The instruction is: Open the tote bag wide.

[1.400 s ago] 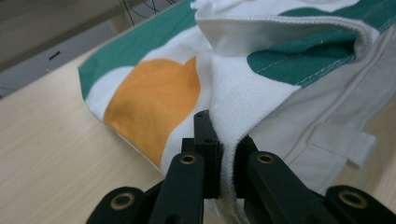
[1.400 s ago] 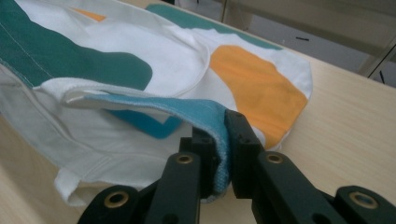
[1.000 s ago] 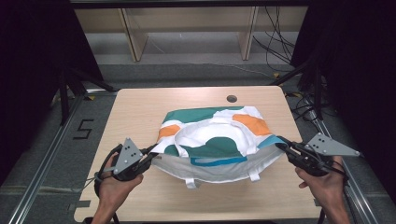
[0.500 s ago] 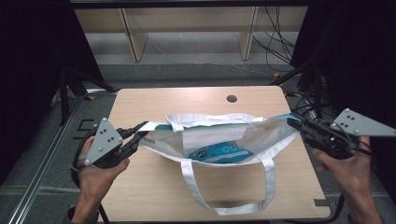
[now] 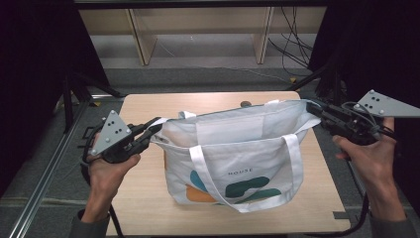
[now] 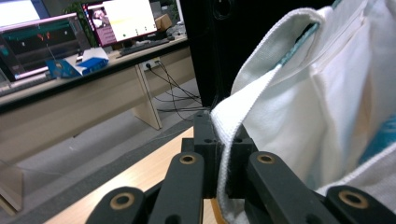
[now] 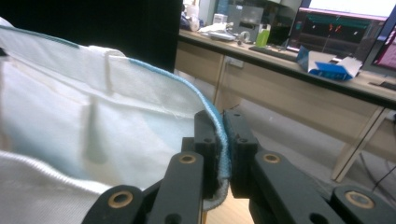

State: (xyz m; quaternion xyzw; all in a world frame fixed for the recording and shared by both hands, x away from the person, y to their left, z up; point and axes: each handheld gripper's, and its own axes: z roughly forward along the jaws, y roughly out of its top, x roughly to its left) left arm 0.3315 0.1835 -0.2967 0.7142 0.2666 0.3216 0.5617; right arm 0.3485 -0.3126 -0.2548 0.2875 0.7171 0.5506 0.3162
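I've lifted the bag (image 5: 247, 148) upright, left gripper (image 5: 154, 130) and right gripper (image 5: 317, 110) clamping its rim, ready for unfolding.

The white woven-cloth tote bag (image 5: 247, 148) is looking matt and coarse-ribbed at its hem, the pale wooden table (image 5: 143, 198) smooth, the black plastic jaws faintly glossy.

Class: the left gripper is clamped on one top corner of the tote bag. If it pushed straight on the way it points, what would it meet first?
The tote bag itself: the left gripper points across the table into the cloth it already pinches. Beyond that, probably the right gripper at the opposite corner, though depth is unclear.
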